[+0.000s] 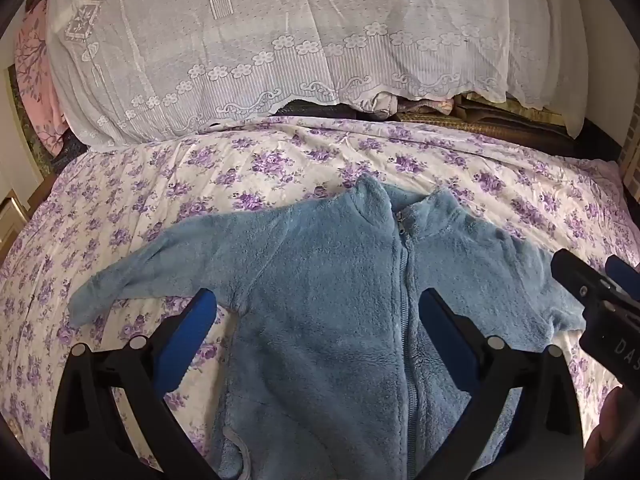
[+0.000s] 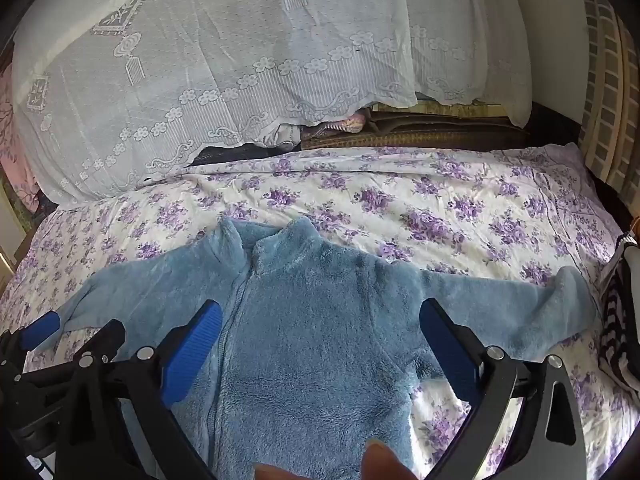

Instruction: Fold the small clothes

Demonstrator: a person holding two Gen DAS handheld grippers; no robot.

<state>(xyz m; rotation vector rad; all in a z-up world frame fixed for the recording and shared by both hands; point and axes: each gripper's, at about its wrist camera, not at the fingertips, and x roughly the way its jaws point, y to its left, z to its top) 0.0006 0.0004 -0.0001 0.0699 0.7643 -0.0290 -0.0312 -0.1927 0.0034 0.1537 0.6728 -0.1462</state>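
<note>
The small blue fleece zip-up jacket lay flat, sleeves spread, on the bed's purple-flowered quilt. Both the left tool and right tool hovered over it, jaws apart, empty. It looked soft, light, floppy; a sleeve cuff or shoulder seemed the best hold.

Left gripper and right gripper gape wide, tilted downward.
</note>
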